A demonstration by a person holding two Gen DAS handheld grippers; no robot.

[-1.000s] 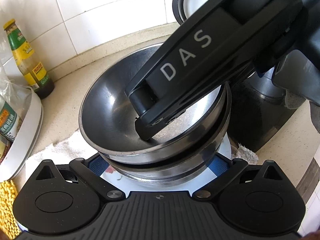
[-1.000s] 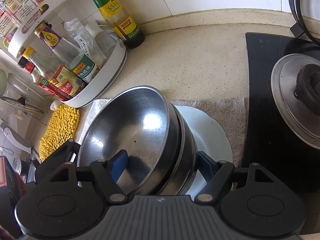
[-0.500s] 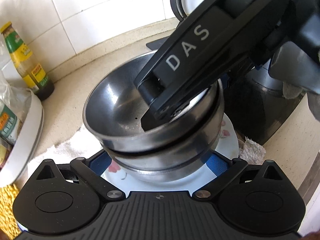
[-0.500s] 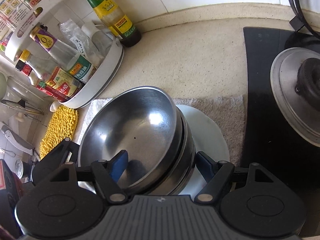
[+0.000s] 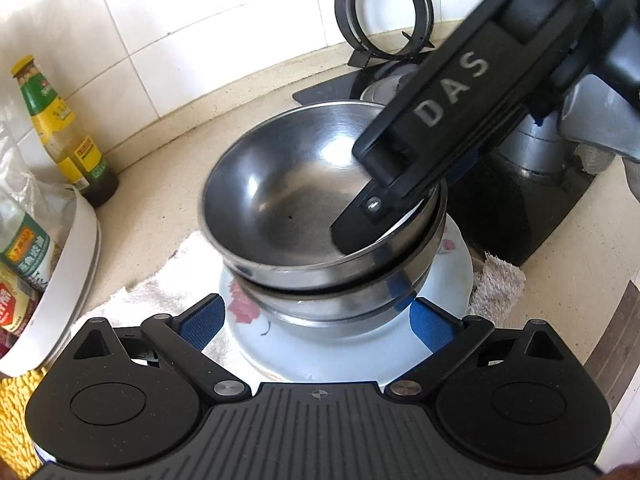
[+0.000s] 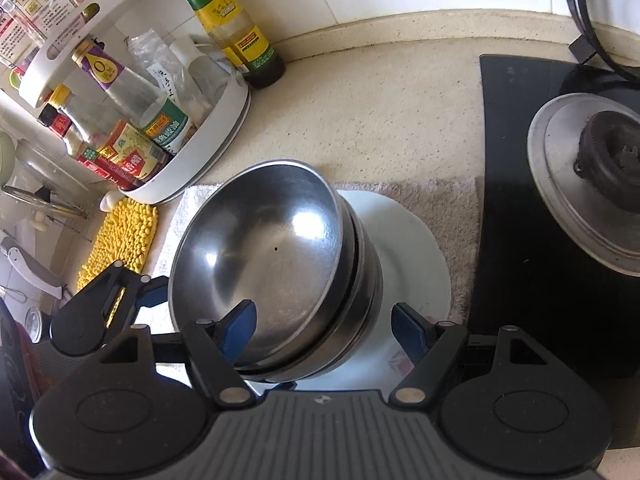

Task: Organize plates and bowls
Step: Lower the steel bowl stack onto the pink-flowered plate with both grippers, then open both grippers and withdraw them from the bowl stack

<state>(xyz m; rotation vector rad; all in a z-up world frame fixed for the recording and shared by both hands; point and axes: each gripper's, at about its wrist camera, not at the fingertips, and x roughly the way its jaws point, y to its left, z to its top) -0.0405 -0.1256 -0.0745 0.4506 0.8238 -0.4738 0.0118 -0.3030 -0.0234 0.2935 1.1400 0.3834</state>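
Straddling the rim of the top steel bowl (image 6: 264, 256), the right gripper (image 6: 324, 326) has its jaws apart: one blue pad sits inside the bowl, the other outside, near the wall of the lower bowl (image 6: 360, 292). I cannot tell if either pad touches the metal. The top bowl is nested in the lower one but tilted, its high side toward the white condiment rack (image 6: 224, 120). Both bowls stand on a flowered white plate (image 5: 344, 356), which lies on a towel (image 6: 440, 200) on the counter (image 6: 360, 120), just beside the black stove (image 6: 540, 240).

The left gripper (image 5: 316, 320) also has its jaws apart, at each side of the plate's near edge, below the bowls and holding nothing. The right gripper is the nearer to the top bowl's rim, so I judge it will close there.
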